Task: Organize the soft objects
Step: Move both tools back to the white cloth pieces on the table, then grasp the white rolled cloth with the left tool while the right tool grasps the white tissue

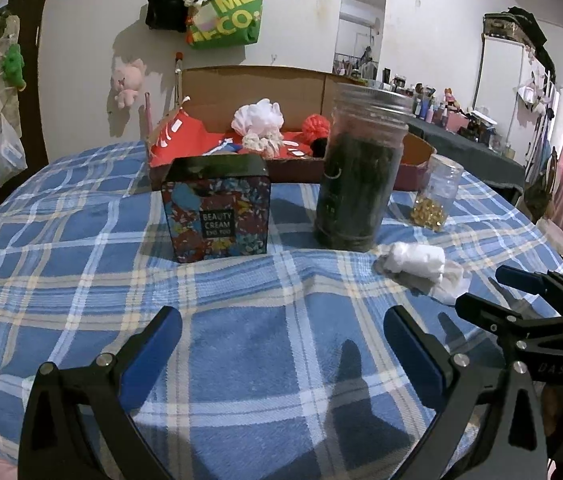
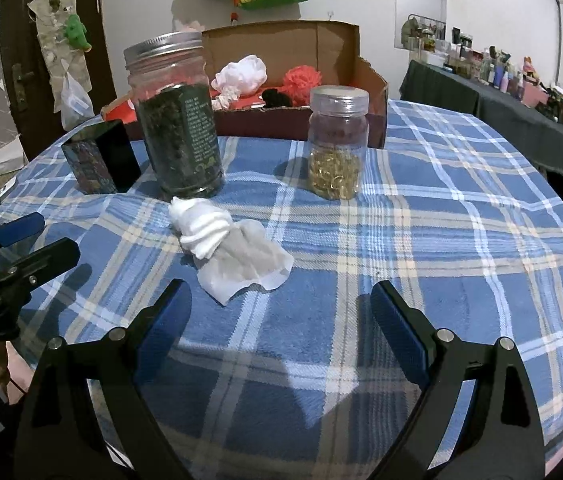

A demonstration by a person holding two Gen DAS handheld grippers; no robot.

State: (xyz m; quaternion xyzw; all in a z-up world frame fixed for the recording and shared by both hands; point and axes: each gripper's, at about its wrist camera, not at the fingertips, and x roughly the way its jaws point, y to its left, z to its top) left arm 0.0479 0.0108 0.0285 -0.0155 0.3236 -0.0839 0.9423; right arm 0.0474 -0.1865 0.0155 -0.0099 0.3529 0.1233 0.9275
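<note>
1. Right wrist view: white sock bundle [image 2: 205, 228] is lying on the blue plaid cloth [image 2: 421, 240], just ahead of the right gripper [image 2: 279, 324] and off toward its left finger [image 2: 163, 328]; not touching either finger.
2. Sock is sitting partly on a flat white-grey piece of fabric [image 2: 249, 268], which is spreading out toward the fingers.
3. Right gripper fingers are standing wide apart, nothing between them, only cloth.
4. Left wrist view: same sock bundle [image 1: 415, 260] is lying ahead and well to the right of the left gripper [image 1: 281, 344], beyond its right finger [image 1: 413, 344].
5. Left gripper fingers are spread wide, pinching nothing.
6. Beyond the sock: tall jar of dark leaves [image 2: 177, 120], silver lid, standing upright just behind it.
7. Small jar with gold bits [image 2: 335, 144] is standing farther ahead, between the finger lines.
8. Patterned tin [image 1: 217, 208] is sitting straight ahead of the left fingers.
9. Cardboard box [image 2: 369, 76] at the far edge is holding white, red and black soft items.
</note>
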